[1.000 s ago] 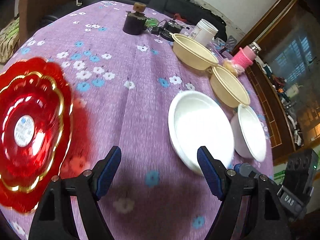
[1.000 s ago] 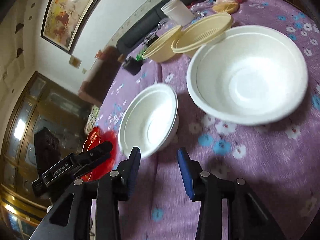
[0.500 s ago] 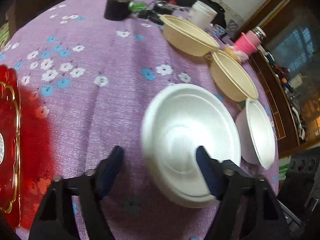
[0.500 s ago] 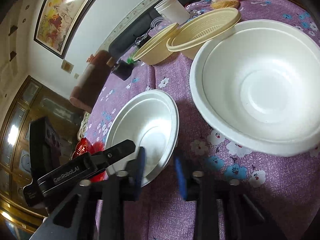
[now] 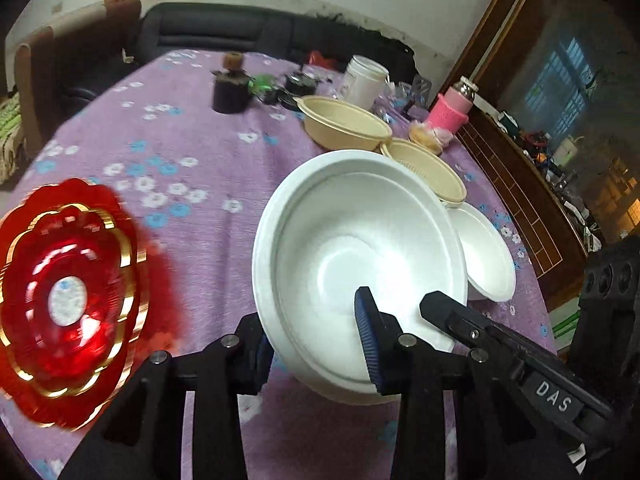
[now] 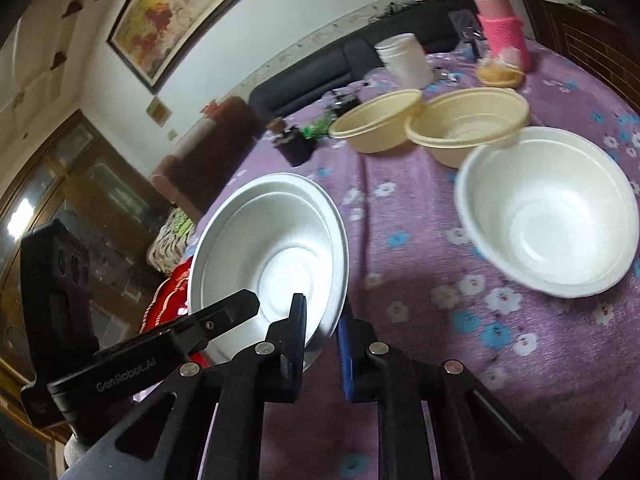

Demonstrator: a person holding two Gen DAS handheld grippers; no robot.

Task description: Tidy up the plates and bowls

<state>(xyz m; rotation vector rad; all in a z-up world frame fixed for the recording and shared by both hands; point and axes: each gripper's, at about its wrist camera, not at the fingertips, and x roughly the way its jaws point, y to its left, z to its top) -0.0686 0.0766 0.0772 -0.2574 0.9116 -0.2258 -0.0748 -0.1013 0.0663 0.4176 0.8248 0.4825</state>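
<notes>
Closing both hand-held grippers on 1 white bowl (image 5: 360,248): left hand-held gripper (image 5: 316,344) narrowing astride its near rim, right hand-held gripper (image 6: 322,332) almost shut, pinching its edge; tilting bowl above purple counter (image 5: 180,152), both angling downward.

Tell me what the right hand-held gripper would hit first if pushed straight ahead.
The right hand-held gripper, jaws closing, already pinches the near white bowl's rim; pushed on, it likely meets the purple tablecloth next.

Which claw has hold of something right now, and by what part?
Both claws grip the same white bowl by its near rim: the left claw and the right claw each have one finger inside, one outside, jaws closing.
</notes>
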